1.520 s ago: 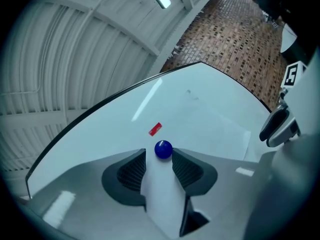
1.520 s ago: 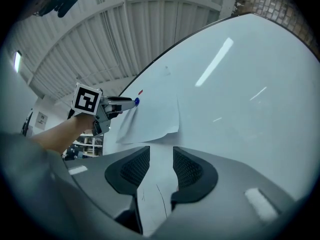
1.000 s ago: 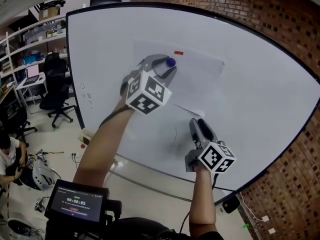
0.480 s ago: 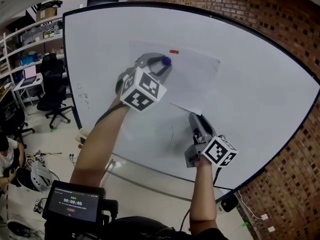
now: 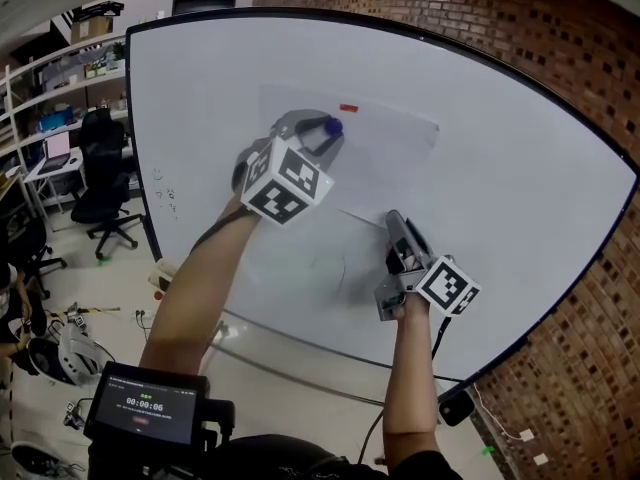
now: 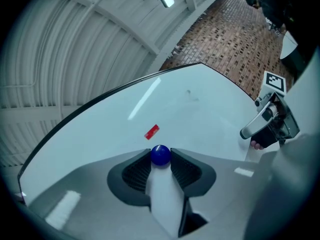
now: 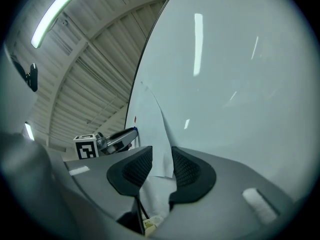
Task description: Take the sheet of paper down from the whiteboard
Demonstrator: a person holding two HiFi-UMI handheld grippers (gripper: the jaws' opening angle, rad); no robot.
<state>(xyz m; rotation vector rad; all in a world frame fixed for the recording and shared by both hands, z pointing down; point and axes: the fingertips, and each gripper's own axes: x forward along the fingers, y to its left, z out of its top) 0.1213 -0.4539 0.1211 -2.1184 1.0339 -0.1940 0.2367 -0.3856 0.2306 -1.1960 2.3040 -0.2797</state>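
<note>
I am keeping my left tongs clamped on a round blue magnet at the top of the sheet of paper, which is lying flat on the whiteboard. A small red strip is sitting just beside it. The sheet is spreading down and to the right from that grip, its long side seemingly running across the board. My right tongs, the pair nearer the lifted lower corner, are closing with that corner between them, not yet pressing on it.
</note>
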